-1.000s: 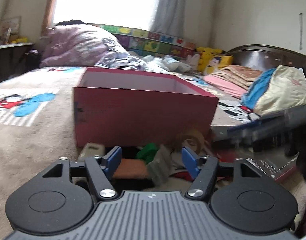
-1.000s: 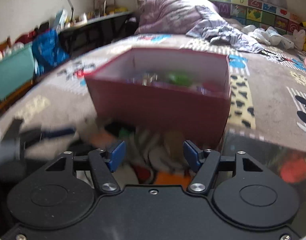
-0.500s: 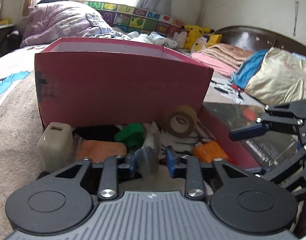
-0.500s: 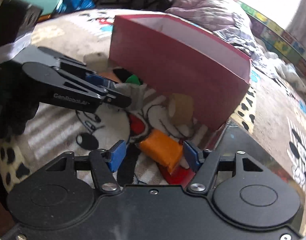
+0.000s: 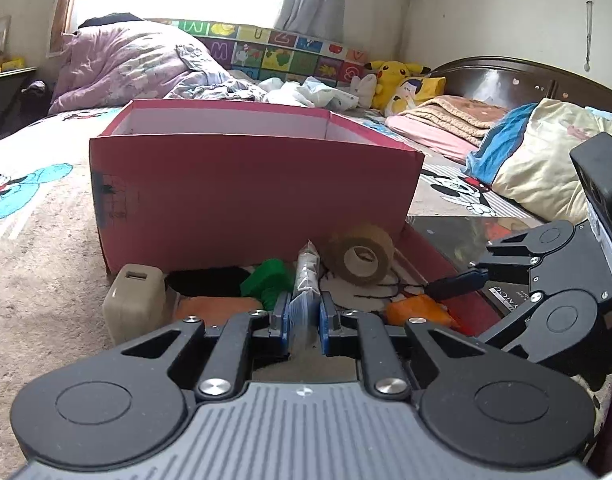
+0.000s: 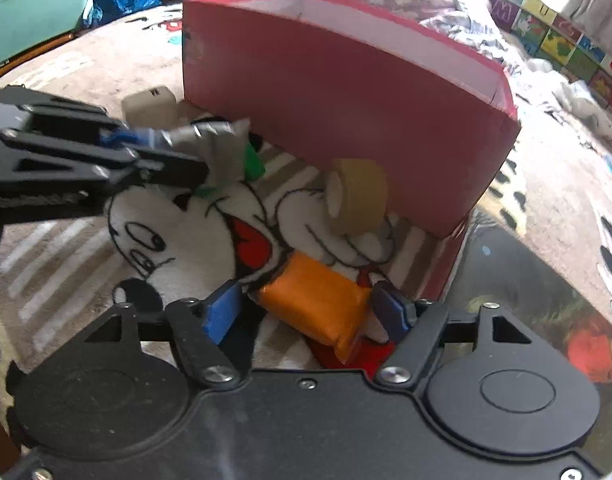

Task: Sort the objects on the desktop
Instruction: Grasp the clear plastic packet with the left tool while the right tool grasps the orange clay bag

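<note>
**Two grippers work a pile of small items beside a pink box**

Farthest left, a beige charger block (image 5: 132, 304) stands just beside the pink box (image 5: 254, 196), which sits open-topped on a cartoon-print blanket (image 6: 154, 240). Next comes a green piece (image 5: 268, 280). The left gripper (image 5: 302, 316) has its blue pads pressed on a flat silvery packet (image 5: 306, 280), held upright on edge. Right of it a roll of tan tape (image 5: 360, 254) leans at the foot of the box. Farther right, an orange packet (image 6: 316, 300) lies between the spread fingers of the right gripper (image 6: 310, 312), with no squeeze visible.

The silvery packet looks thin and slick, so it may slip or fold if lifted quickly. The orange packet lies askew, so closing on it could pinch only a corner, or catch the blanket.

Half a second ago the left fingers were closing around the silvery packet; now they clamp it. The right gripper has moved in around the orange packet.
</note>
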